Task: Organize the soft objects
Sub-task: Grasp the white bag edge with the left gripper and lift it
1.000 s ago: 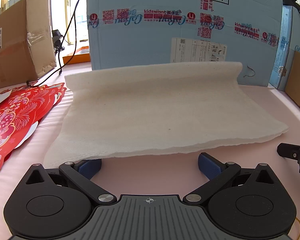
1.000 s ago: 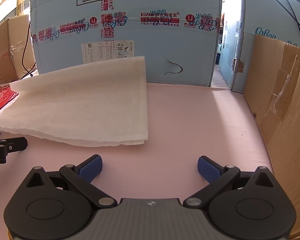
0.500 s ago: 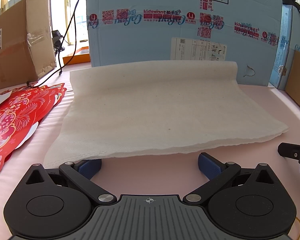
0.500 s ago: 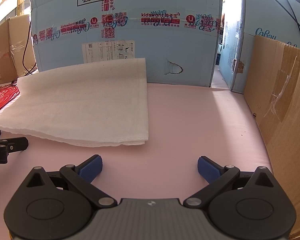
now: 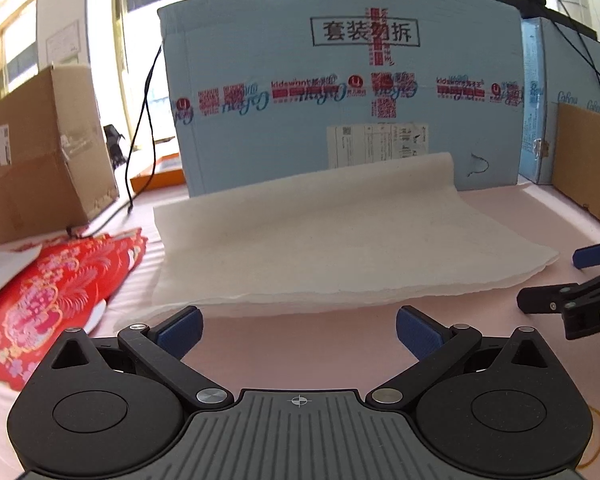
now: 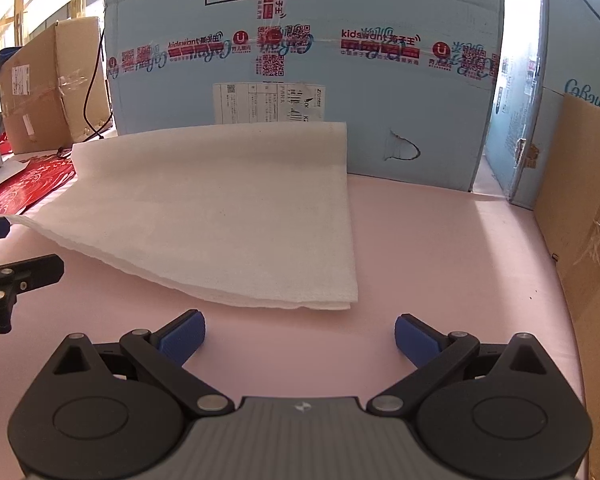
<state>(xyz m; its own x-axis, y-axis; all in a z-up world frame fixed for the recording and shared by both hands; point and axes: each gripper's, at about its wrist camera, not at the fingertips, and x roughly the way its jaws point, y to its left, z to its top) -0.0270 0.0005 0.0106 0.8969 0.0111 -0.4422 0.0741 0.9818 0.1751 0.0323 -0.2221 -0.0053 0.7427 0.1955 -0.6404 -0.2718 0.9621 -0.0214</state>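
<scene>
A folded white soft sheet (image 5: 332,236) of several layers lies flat on the pink table (image 5: 300,356), its far edge curling up against a blue carton. My left gripper (image 5: 298,330) stands open just short of the sheet's near edge, nothing between its blue pads. In the right wrist view the same white sheet (image 6: 228,216) lies ahead and to the left. My right gripper (image 6: 298,336) is open too, a little back from the sheet's near right corner. Each gripper shows at the edge of the other's view: the right gripper (image 5: 580,280), the left gripper (image 6: 4,256).
A big blue carton (image 5: 340,100) walls off the back. Brown cardboard boxes (image 5: 36,152) stand at the left and a brown cardboard panel (image 6: 588,240) at the right. Red patterned paper (image 5: 48,300) lies left of the sheet. A black cable (image 5: 140,128) hangs down at the back left.
Both grippers have drawn back and lifted slightly, so the sheet's near edge lies farther ahead. The sheet's raised far edge has settled lower. Both stay open.
</scene>
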